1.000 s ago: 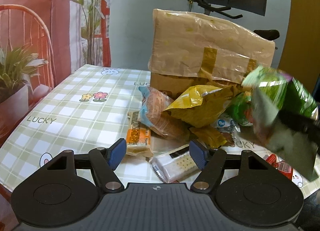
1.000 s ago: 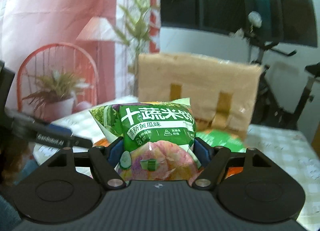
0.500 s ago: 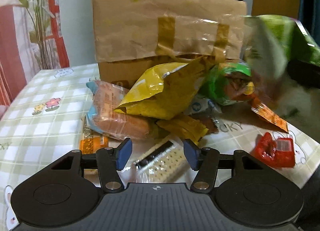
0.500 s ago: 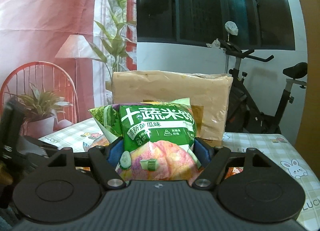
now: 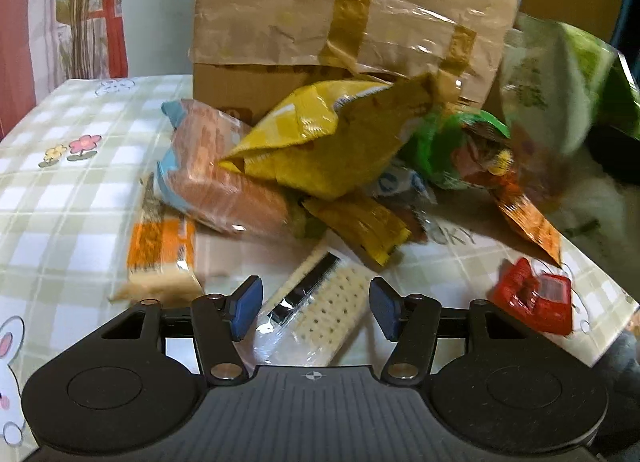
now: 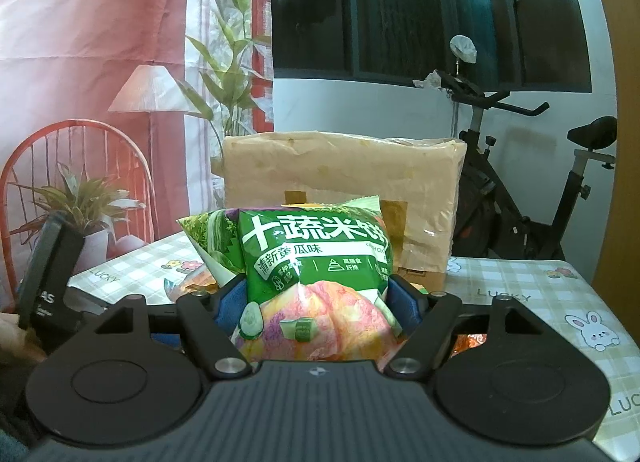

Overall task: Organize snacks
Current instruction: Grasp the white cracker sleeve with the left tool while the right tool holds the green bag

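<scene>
A heap of snacks lies on the checked tablecloth [image 5: 68,197] in front of a taped cardboard box [image 5: 320,21]. The heap holds a yellow bag [image 5: 320,145], a blue-and-orange pack [image 5: 212,181], an orange wafer pack [image 5: 160,254] and a green bag [image 5: 452,149]. My left gripper [image 5: 314,302] is open and points down at a clear cracker packet [image 5: 320,322], which lies between its blue pads [image 5: 248,306] without touching them. My right gripper [image 6: 316,298] is shut on a green rice-cracker bag [image 6: 316,254], held upright above the table. That bag shows blurred at the right of the left wrist view.
A small red packet [image 5: 532,302] lies near the table's right edge. An orange sachet [image 5: 528,221] sticks out of the heap. Behind the table stand an exercise bike [image 6: 520,201] and a printed backdrop [image 6: 100,61]. The left gripper's body [image 6: 48,270] shows at left.
My left gripper came forward and down over the cracker packet, swinging right towards the heap, and its jaws narrowed a little. The right gripper kept still with the green bag.
</scene>
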Available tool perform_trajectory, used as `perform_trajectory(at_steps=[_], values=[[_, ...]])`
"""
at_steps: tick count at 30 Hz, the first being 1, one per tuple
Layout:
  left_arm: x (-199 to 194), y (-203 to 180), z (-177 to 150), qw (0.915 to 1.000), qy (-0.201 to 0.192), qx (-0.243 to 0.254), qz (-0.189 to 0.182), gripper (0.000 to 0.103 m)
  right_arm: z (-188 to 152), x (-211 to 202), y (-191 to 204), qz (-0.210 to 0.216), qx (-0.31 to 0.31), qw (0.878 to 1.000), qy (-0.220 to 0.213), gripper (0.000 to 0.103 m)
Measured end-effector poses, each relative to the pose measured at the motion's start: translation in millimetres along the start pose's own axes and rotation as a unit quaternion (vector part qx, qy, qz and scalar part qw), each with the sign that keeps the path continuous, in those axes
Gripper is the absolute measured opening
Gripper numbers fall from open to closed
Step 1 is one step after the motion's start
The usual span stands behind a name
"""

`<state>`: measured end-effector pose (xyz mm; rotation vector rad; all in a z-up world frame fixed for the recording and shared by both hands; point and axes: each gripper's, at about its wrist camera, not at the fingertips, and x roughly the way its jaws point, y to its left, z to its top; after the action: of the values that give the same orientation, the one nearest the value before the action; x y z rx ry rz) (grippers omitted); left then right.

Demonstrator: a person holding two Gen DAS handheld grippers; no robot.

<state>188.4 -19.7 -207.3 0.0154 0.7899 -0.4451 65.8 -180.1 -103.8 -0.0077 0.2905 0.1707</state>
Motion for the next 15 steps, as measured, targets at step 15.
perform_trajectory(at_steps=[15], values=[[15,-39,-18,0.9945,-0.004,0.092,0.051,0.057,-1,1,-1,0.002,-0.002,1.0,0.005,0.075]])
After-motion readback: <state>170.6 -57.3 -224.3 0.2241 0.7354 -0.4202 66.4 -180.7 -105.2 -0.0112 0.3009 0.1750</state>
